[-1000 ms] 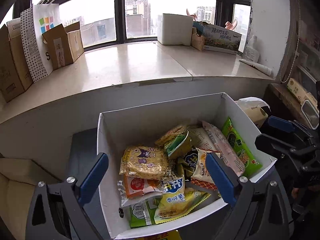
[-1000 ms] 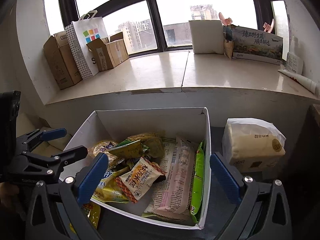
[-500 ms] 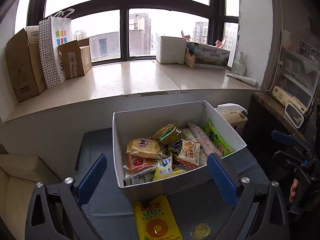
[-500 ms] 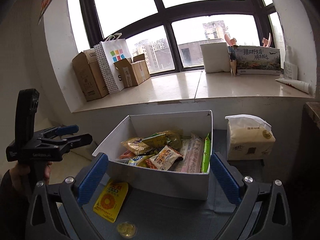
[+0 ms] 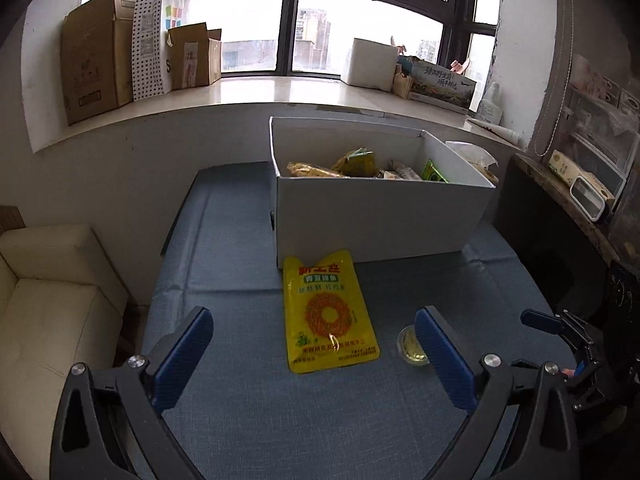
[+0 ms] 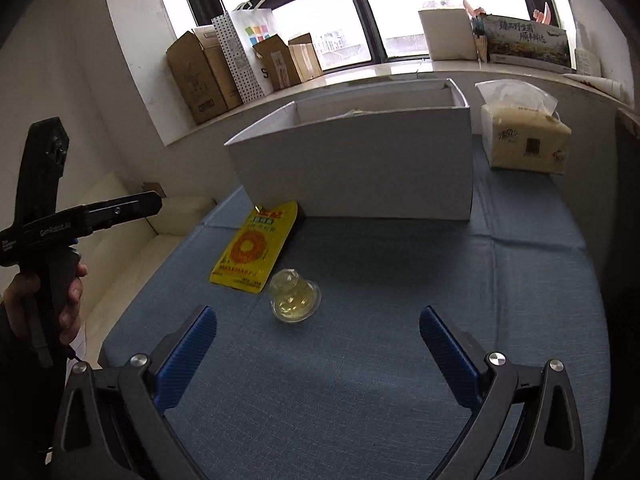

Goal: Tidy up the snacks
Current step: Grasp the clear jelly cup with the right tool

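Observation:
A white box holding several snack packets stands on the blue cloth. In front of it lies a flat yellow snack pouch, its top edge touching the box wall. A small clear jelly cup sits to the pouch's right. My left gripper is open, low over the cloth, with the pouch just beyond its fingers. My right gripper is open too, with the jelly cup a little ahead of it.
A tissue pack stands right of the box. A cream sofa borders the table's left side. Cardboard boxes and a dotted paper bag line the window sill. A dark shelf is at the right.
Both grippers have pulled back from over the box and dropped low toward the cloth. The pouch and the jelly cup have come into view in front of the box.

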`<state>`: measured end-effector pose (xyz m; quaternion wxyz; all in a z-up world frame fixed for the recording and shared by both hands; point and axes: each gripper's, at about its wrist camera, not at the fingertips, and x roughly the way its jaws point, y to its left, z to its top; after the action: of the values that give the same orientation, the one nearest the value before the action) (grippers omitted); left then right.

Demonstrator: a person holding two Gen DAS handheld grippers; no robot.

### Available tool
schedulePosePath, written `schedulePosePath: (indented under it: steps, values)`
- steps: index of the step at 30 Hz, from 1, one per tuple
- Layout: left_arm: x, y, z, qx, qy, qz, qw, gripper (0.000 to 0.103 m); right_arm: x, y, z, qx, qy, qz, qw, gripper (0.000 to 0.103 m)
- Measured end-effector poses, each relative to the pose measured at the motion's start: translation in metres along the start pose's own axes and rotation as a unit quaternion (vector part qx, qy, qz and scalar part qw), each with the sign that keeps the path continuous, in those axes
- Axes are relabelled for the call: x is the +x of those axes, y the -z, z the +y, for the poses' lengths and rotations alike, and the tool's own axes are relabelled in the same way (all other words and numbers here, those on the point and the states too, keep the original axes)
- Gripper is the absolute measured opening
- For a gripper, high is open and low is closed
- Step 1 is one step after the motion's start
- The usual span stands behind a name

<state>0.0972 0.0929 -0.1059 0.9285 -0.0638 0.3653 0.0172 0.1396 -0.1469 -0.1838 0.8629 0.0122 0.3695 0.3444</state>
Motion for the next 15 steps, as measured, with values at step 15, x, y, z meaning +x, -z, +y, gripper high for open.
schedulePosePath:
  steps: [15]
  values:
    - [-0.003,0.055,0.019,-0.051,0.006,0.046,0.9976,0.103,0.091,-0.016,0.024,-0.03,0.008,0.086,0.996,0.093]
